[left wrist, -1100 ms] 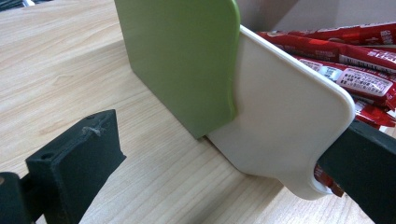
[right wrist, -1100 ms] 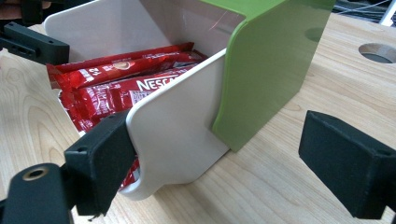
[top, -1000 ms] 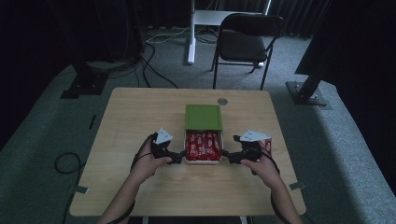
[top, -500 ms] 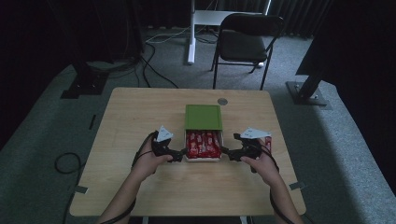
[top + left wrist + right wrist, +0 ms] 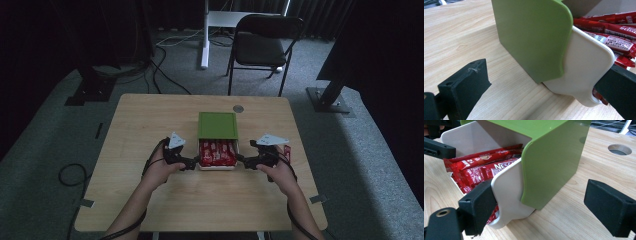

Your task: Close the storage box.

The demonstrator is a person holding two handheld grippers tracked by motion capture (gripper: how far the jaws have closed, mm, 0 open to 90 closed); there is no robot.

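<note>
Green-lidded box (image 5: pixel 218 146) between both tools

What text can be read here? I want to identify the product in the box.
"NESC", cut off by the green lid: on a red packet in the white box.
"12": on another red packet, upside down.
Small print on a packet's white label: too blurred to read.

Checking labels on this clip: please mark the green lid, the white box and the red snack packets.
green lid (image 5: pixel 217 125), high view, middle of its top face
white box (image 5: pixel 584 67), left gripper view, bare side wall
red snack packets (image 5: pixel 481 167), right gripper view, wrapper of an upper packet
</note>
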